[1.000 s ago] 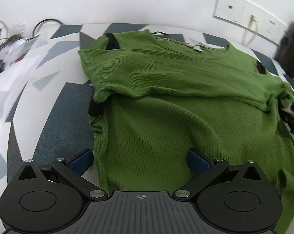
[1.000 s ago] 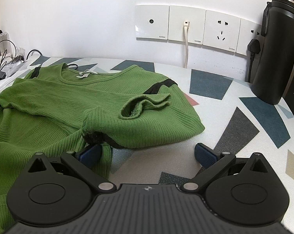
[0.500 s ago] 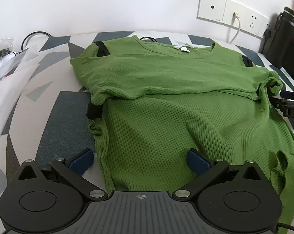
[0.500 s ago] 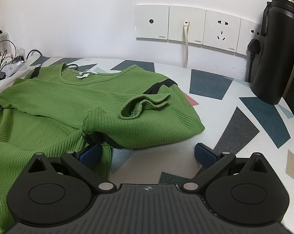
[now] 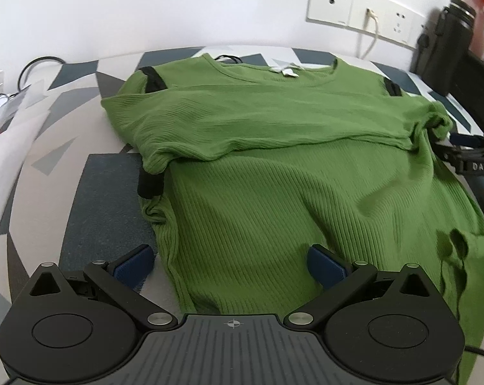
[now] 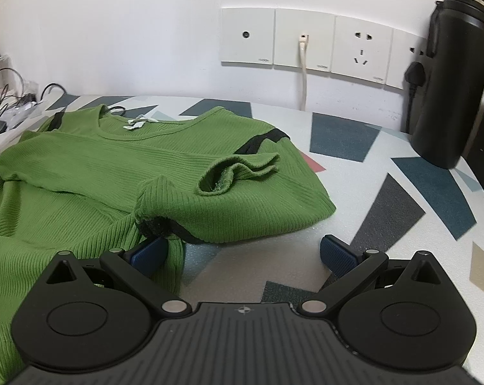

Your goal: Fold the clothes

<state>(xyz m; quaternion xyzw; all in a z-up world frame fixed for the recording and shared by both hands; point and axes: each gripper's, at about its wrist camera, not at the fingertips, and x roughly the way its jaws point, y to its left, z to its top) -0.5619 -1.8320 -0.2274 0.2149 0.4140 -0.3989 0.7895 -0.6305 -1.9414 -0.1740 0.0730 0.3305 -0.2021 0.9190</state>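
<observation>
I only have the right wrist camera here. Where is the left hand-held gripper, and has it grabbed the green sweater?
Observer: Not grabbed. The left hand-held gripper is open, with its fingers on either side of the green sweater's left side edge.
Operator: Anything loose that I can't see?
Observer: Yes. A loose cuff stands open at the sweater's right edge, nearer the person than your right hand-held gripper.
Operator: What's under the left one's outer finger?
Observer: Bare table, on a dark blue-grey patch of its pattern.
</observation>
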